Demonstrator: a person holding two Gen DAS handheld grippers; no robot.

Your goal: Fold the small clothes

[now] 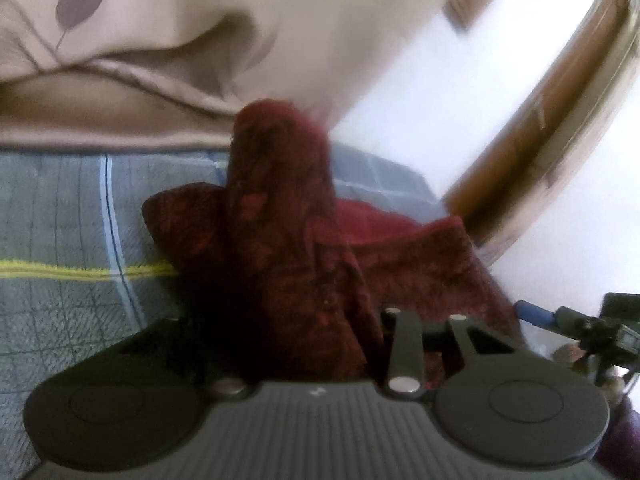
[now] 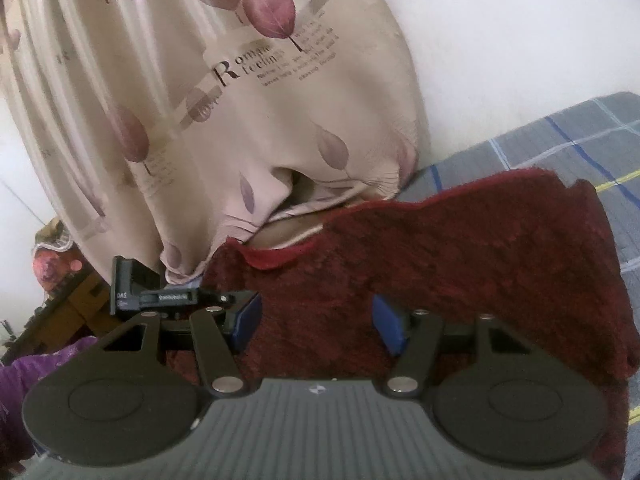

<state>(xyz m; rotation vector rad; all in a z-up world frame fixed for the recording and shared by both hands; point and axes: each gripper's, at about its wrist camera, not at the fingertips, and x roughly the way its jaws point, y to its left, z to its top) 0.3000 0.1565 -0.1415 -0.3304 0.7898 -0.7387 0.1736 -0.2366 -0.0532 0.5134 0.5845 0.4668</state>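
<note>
A dark red fuzzy garment (image 2: 460, 256) lies on a grey plaid bedsheet (image 2: 580, 132). In the left wrist view a bunched fold of the garment (image 1: 280, 208) rises up between my left gripper's (image 1: 304, 320) fingers, which it hides; the gripper is shut on it. In the right wrist view my right gripper (image 2: 316, 322) is open, its blue fingertips (image 2: 386, 324) resting over the flat garment. The other gripper (image 2: 160, 296) shows at the left of that view, and the right gripper shows at the right edge of the left wrist view (image 1: 568, 316).
A beige curtain with leaf print (image 2: 224, 92) hangs down onto the bed behind the garment. A wooden bed frame (image 1: 560, 120) runs along the right in the left wrist view. A white wall (image 2: 520, 32) is beyond.
</note>
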